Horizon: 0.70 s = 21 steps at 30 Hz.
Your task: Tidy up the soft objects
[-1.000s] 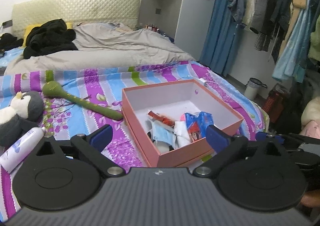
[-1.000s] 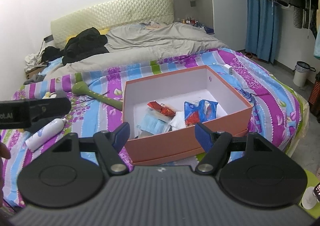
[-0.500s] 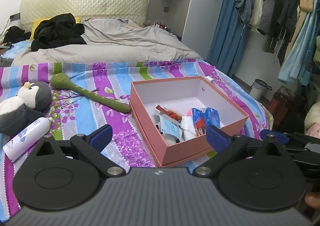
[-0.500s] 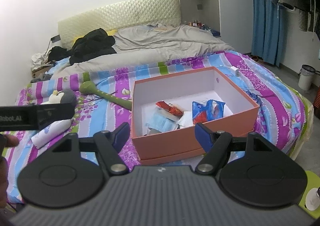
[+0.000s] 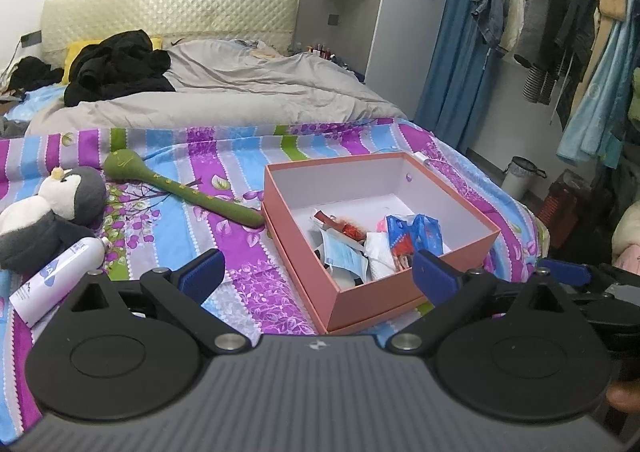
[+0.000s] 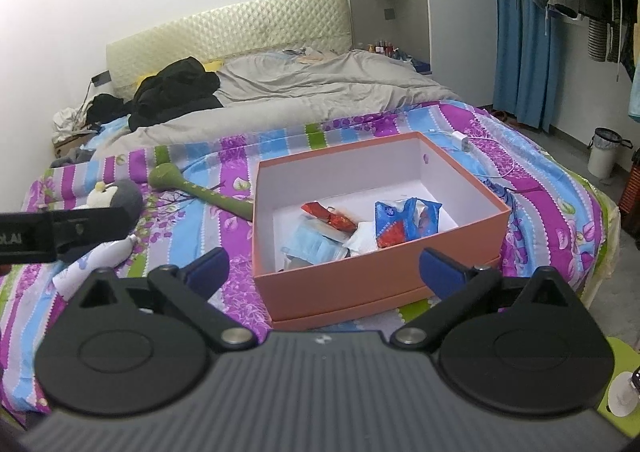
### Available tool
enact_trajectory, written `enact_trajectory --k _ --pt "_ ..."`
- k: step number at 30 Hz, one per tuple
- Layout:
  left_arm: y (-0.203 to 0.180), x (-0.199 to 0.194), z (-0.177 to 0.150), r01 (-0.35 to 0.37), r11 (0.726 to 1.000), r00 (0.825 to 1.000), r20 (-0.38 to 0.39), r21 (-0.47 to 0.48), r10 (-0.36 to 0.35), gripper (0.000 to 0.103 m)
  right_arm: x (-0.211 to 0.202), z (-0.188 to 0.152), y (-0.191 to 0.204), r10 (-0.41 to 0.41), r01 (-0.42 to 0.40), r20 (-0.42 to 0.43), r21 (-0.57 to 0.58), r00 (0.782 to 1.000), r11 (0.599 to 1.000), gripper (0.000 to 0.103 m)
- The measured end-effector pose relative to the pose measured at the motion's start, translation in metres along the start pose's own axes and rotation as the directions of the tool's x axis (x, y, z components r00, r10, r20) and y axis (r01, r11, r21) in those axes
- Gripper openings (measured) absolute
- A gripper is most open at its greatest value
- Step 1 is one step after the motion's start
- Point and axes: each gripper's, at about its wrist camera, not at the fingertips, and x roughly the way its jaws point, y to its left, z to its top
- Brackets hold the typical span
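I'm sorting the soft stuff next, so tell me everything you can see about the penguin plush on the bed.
The penguin plush is a fuzzy stuffed toy with a dark grey head and back, a cream-white face and belly, and a small yellow tuft on top. It lies slumped on its side on the striped bedspread, left of the orange box and apart from it. A white spray bottle lies against its lower side; the green plush stick sits just beyond. Neither tool touches it.
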Motion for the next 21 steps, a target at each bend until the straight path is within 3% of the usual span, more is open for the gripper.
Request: enact_trajectory --k 21 --pt "0.0025 -0.0013 0.0014 -0.007 1.000 1.000 0.013 0.000 0.007 0.103 0.0013 -0.0004 -0.0041 -0.012 0.012 0.001 -0.002 1.000 1.000 0.103"
